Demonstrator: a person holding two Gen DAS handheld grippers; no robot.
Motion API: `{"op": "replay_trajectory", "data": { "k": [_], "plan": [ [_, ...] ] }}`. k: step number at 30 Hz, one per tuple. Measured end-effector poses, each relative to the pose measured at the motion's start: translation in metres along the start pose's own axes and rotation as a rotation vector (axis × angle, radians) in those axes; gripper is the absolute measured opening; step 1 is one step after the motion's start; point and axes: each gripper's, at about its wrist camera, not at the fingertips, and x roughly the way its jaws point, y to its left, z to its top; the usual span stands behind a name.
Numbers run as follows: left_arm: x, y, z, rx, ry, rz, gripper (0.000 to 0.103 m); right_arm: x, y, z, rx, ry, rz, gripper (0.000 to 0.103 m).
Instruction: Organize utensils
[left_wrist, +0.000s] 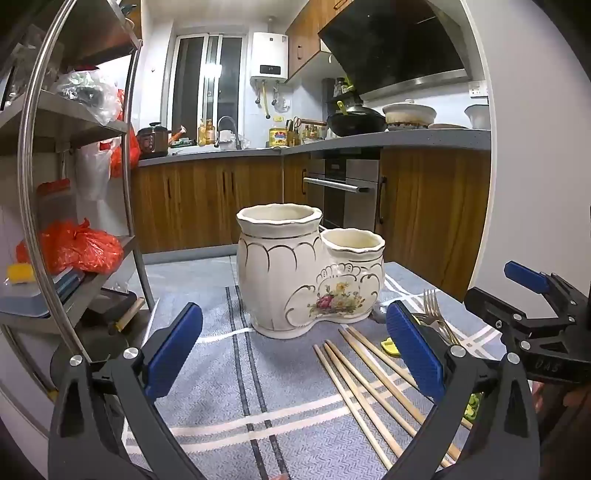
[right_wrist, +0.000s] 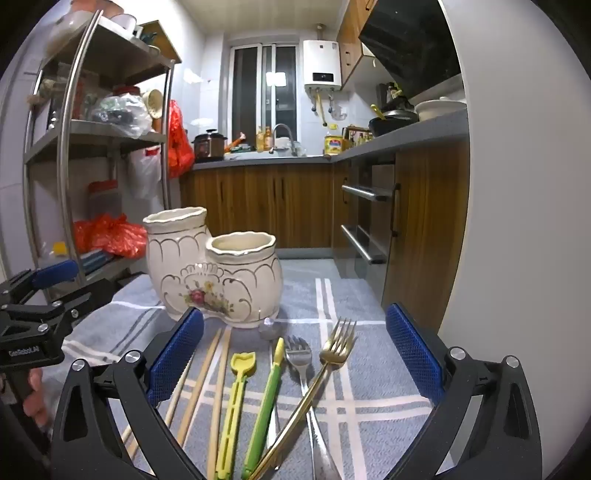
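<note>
A cream ceramic utensil holder (left_wrist: 306, 273) (right_wrist: 214, 273) with two cups and a flower motif stands empty on the grey checked cloth. Several wooden chopsticks (left_wrist: 369, 384) (right_wrist: 218, 380) lie in front of it. Beside them lie a gold fork (right_wrist: 328, 362), a silver fork (right_wrist: 301, 365), a yellow utensil (right_wrist: 238, 395), a green-handled utensil (right_wrist: 269, 398) and a silver spoon (right_wrist: 269, 328). My left gripper (left_wrist: 295, 354) is open above the cloth, short of the holder. My right gripper (right_wrist: 295, 354) is open over the forks, holding nothing. Each gripper shows at the edge of the other's view.
A metal shelf rack (left_wrist: 74, 177) (right_wrist: 74, 147) with red bags stands at the left. Wooden kitchen cabinets (left_wrist: 207, 199) and an oven (left_wrist: 340, 192) lie behind the table's far edge. A white wall (right_wrist: 517, 221) is close on the right.
</note>
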Motion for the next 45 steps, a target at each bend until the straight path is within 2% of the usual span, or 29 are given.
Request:
{"op": "replay_trajectory", "data": {
  "k": [45],
  "plan": [
    [-0.0014,-0.0022,0.0004,0.014,0.001,0.004,0.098,0.0042,0.004,-0.0036,-0.005,0.011,-0.001,0.098]
  ]
}}
